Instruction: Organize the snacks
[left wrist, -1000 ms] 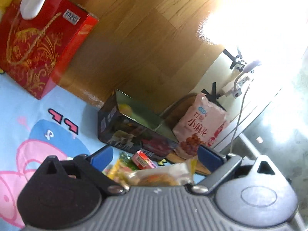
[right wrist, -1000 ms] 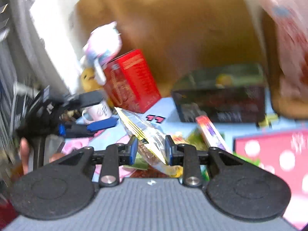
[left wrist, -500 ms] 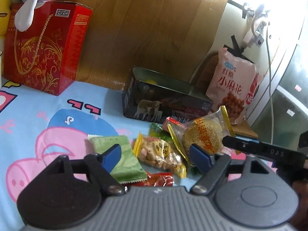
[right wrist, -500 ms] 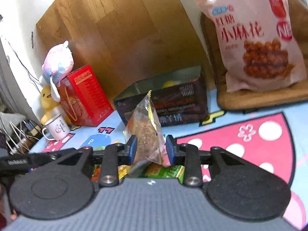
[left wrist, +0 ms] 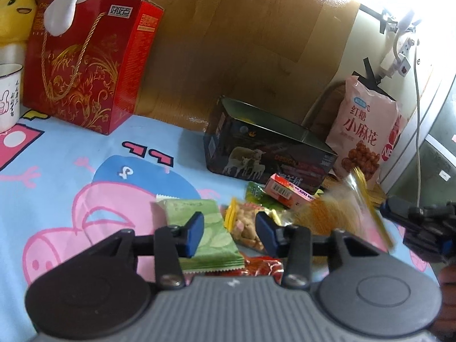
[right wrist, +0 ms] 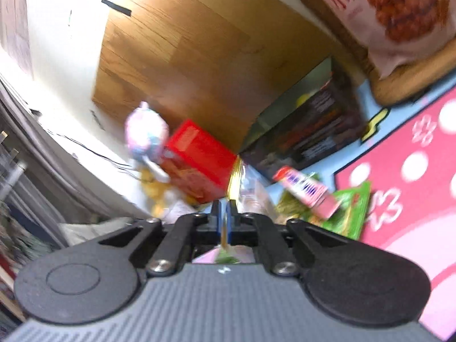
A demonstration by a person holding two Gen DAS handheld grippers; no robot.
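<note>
Two grippers over cartoon-pig cloth (left wrist: 71,171) w/ wood-panel wall (left wrist: 228,34) behind: left gripper (left wrist: 229,232) closing, empty; right gripper (right wrist: 224,219) clamped on yellow-edged snack pkt (right wrist: 242,182).

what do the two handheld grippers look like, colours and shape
Both look alike. The left gripper has a grey ribbed body, two round black discs, black linkage arms with silver screws, and blue pads on its fingers. The right gripper shows the same grey ribbed body, black discs, silver screws and blue pads. No sleeve or cable is visible on either.
</note>
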